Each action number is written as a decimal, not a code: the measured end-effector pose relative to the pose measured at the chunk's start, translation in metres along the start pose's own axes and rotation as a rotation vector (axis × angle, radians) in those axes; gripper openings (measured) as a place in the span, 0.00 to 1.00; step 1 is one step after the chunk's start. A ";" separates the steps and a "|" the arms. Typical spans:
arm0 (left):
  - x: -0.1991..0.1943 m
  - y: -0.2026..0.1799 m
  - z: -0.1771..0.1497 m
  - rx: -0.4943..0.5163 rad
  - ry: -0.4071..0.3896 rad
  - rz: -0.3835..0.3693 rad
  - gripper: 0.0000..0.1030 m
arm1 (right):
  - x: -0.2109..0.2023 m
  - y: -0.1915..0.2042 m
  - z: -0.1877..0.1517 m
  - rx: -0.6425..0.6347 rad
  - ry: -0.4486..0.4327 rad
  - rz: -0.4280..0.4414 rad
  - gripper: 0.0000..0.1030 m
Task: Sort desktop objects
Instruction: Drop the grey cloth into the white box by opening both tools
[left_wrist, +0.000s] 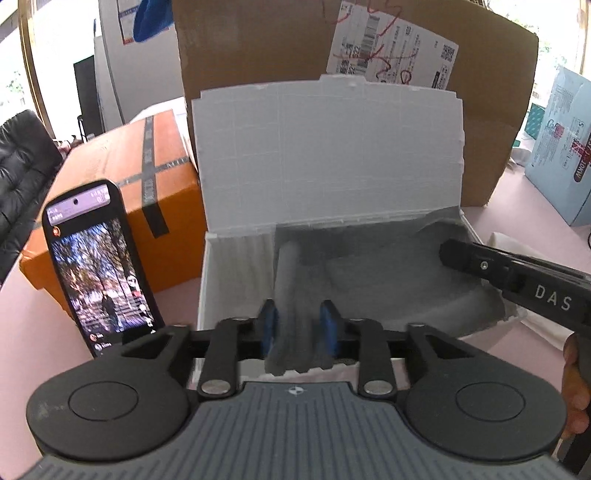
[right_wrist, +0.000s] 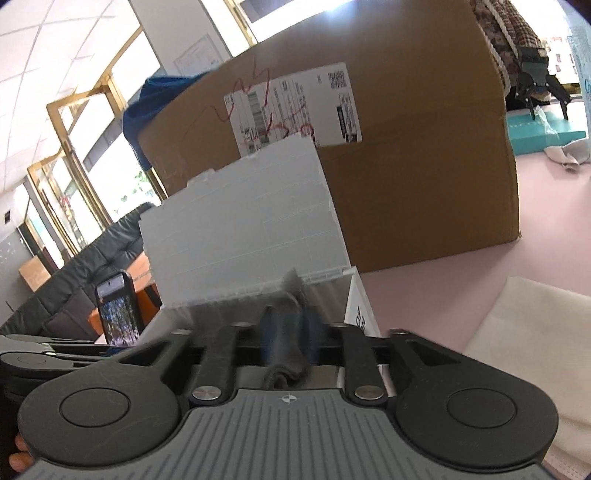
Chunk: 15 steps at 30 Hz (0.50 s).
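Leaning against the orange box (left_wrist: 110, 206), left of the white storage box (left_wrist: 236, 280), a lit smartphone (left_wrist: 101, 266) stands tilted. Left gripper (left_wrist: 298, 326) pinches the near edge of the grey cloth (left_wrist: 388, 280), which drapes inside the white storage box. Right gripper (right_wrist: 288, 343) clamps the same grey cloth's right end. Brown carton (left_wrist: 258, 55) stands behind the storage box.
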<state>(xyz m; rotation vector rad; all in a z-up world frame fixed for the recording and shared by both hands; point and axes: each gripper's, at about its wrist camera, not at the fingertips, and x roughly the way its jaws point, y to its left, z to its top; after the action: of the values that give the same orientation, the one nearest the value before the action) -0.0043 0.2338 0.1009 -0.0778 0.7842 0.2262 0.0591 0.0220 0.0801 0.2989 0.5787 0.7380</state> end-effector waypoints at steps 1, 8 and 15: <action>-0.002 0.001 0.001 -0.005 -0.013 -0.004 0.68 | -0.003 0.000 0.000 0.008 -0.024 0.015 0.51; -0.012 0.003 0.003 -0.019 -0.087 -0.015 0.80 | -0.017 0.011 0.002 -0.059 -0.112 0.016 0.71; -0.010 -0.005 0.001 0.005 -0.096 -0.037 0.81 | -0.018 0.009 0.003 -0.036 -0.119 0.038 0.82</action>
<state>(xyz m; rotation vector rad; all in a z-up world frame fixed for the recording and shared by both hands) -0.0093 0.2271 0.1090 -0.0760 0.6876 0.1916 0.0457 0.0155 0.0934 0.3188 0.4479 0.7614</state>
